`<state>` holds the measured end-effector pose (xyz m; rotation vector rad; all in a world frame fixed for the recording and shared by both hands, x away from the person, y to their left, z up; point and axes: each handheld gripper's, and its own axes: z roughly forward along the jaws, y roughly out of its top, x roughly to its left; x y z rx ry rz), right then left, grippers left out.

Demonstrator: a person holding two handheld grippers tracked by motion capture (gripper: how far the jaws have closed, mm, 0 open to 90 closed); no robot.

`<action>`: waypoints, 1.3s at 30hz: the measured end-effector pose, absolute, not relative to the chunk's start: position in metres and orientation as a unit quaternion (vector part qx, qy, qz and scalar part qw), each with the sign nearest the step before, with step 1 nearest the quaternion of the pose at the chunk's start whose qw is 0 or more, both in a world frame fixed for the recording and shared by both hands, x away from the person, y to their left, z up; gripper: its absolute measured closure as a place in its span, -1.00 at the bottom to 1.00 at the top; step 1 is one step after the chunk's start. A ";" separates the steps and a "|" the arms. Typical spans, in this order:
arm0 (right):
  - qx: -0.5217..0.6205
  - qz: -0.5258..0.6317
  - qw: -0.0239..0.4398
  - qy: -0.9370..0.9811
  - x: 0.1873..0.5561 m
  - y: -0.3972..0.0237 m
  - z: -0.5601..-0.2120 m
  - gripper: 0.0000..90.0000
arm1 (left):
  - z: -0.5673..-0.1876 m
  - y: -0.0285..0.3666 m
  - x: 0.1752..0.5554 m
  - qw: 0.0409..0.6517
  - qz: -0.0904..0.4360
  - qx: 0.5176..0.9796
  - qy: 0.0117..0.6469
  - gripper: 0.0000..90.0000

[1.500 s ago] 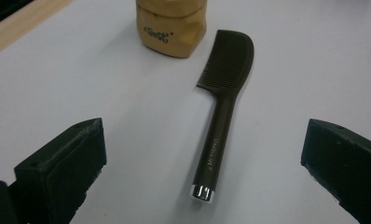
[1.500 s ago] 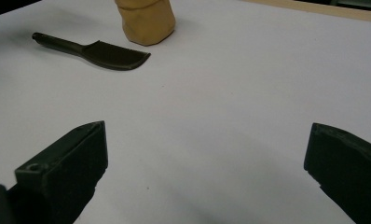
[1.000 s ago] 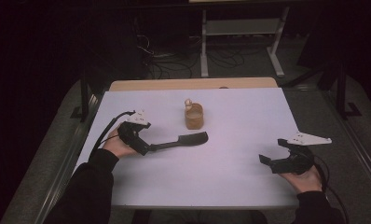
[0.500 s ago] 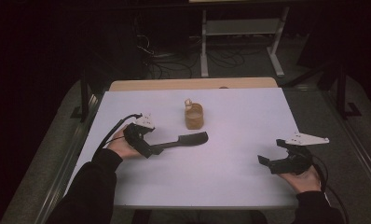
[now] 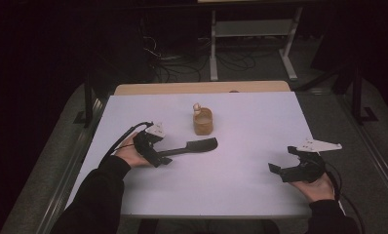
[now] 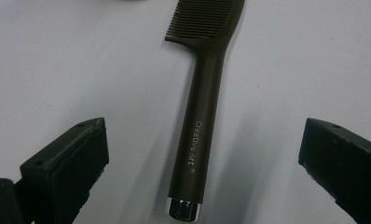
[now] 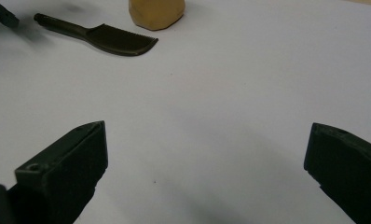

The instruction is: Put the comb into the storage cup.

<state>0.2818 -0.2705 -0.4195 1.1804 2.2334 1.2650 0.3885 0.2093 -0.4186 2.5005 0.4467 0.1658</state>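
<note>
With left hand-held gripper (image 6: 197, 154) spread wide astride the comb (image 6: 200, 116) handle lying flat on table (image 5: 250, 185), ctr jaws on shaft, lower & close squarely; right hand-held gripper (image 5: 292, 168) spread, idle w/ nothing between jaws.

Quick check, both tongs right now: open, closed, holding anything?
Left tongs: open, jaws either side of the comb handle, not gripping it.
Right tongs: open, holding nothing, over bare white table.

A dark brown plastic comb (image 6: 200, 116) with a chrome end cap (handle printed "Creative Art") lies flat, teeth toward three o'clock.
</note>
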 end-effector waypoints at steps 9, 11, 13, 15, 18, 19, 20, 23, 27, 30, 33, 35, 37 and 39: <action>0.410 0.439 0.155 0.784 0.282 -0.269 -0.421 -1.00 | -0.425 0.203 0.391 0.281 0.056 0.945 0.157 -0.90; 0.411 0.438 0.153 0.785 0.283 -0.269 -0.421 -1.00 | -0.426 0.201 0.391 0.274 0.052 0.948 0.151 -0.85; 0.410 0.437 0.152 0.786 0.283 -0.268 -0.421 -1.00 | -0.426 0.199 0.391 0.272 0.053 0.950 0.146 -0.80; 0.409 0.436 0.152 0.787 0.283 -0.268 -0.421 -1.00 | -0.426 0.196 0.392 0.269 0.049 0.952 0.140 -0.73; 0.408 0.436 0.151 0.787 0.283 -0.268 -0.421 -1.00 | -0.426 0.191 0.393 0.265 0.045 0.954 0.134 -0.67; 0.409 0.436 0.151 0.787 0.283 -0.268 -0.421 -1.00 | -0.426 0.189 0.394 0.262 0.043 0.955 0.130 -0.65; 0.409 0.436 0.151 0.787 0.283 -0.268 -0.421 -1.00 | -0.426 0.187 0.394 0.261 0.041 0.956 0.130 -0.62; 0.408 0.436 0.151 0.788 0.283 -0.268 -0.421 -1.00 | -0.426 0.184 0.395 0.259 0.040 0.957 0.125 -0.53; 0.408 0.436 0.150 0.788 0.283 -0.268 -0.422 -1.00 | -0.427 0.183 0.398 0.257 0.038 0.958 0.124 -0.40; 0.407 0.436 0.150 0.788 0.283 -0.268 -0.422 -1.00 | -0.427 0.183 0.401 0.259 0.039 0.957 0.124 -0.29; 0.407 0.435 0.149 0.789 0.283 -0.268 -0.422 -1.00 | -0.427 0.184 0.403 0.258 0.041 0.957 0.124 -0.14; 0.407 0.435 0.149 0.789 0.283 -0.268 -0.422 -1.00 | -0.428 0.183 0.404 0.258 0.047 0.957 0.126 -0.07; 0.407 0.435 0.149 0.789 0.283 -0.268 -0.422 -1.00 | -0.428 0.184 0.405 0.260 0.049 0.956 0.129 0.04; 0.407 0.435 0.149 0.789 0.283 -0.267 -0.422 -1.00 | -0.429 0.184 0.406 0.258 0.050 0.956 0.130 0.14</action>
